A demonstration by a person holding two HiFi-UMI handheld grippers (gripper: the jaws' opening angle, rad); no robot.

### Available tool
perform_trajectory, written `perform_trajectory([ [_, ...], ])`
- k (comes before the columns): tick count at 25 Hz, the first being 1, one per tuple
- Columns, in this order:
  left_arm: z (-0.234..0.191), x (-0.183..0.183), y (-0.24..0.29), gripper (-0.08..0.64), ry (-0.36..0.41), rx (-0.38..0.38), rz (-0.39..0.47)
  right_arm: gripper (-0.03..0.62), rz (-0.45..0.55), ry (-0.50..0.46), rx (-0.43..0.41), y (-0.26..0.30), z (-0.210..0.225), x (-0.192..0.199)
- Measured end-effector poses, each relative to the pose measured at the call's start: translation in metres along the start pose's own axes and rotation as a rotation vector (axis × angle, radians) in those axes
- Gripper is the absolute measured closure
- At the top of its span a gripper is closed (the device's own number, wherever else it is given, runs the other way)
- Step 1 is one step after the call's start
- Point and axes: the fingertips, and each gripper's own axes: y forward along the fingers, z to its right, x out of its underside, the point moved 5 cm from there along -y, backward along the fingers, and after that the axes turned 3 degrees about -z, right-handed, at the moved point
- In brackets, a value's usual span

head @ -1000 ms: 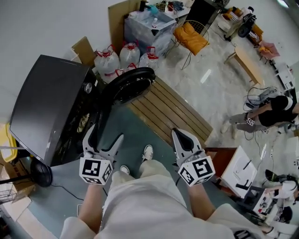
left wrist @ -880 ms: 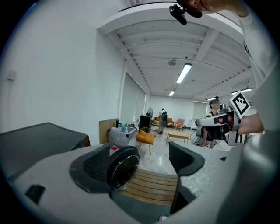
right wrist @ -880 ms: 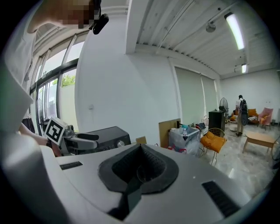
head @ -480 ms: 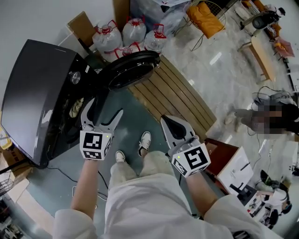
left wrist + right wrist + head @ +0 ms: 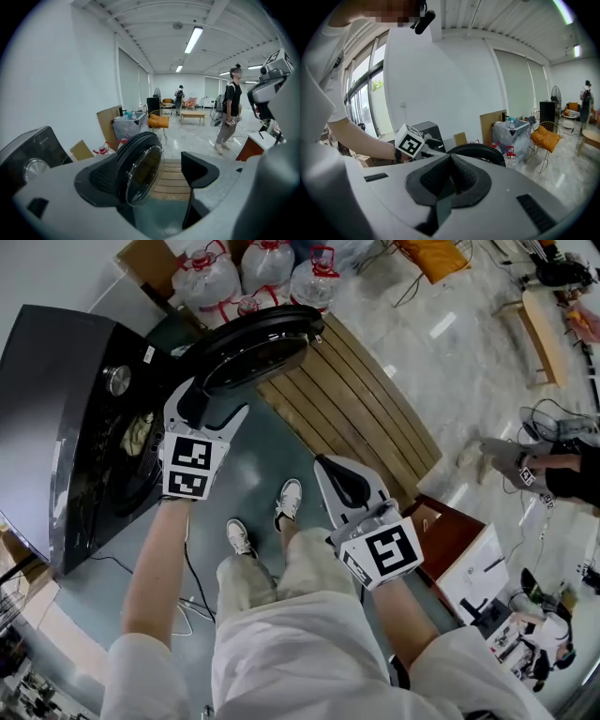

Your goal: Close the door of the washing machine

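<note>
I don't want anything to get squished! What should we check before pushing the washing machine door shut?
1. Washing machine door open, nothing hanging on it: ok.
2. Left gripper jaws apart, right at the door: ok.
3. Left gripper actually touching the door: cannot tell.
4. Right gripper shut, empty, away from the door: ok.
5. Pale laundry tucked fully inside the washing machine: cannot tell.
</note>
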Motion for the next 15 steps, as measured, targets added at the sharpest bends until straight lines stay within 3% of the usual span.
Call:
perform_trajectory([
  [15, -0.039, -0.012, 0.119, 0.155, 0.166, 0.014, -0.148, 0.594, -0.035, 0.067, -0.037, 0.031, 0.039, 0.047],
])
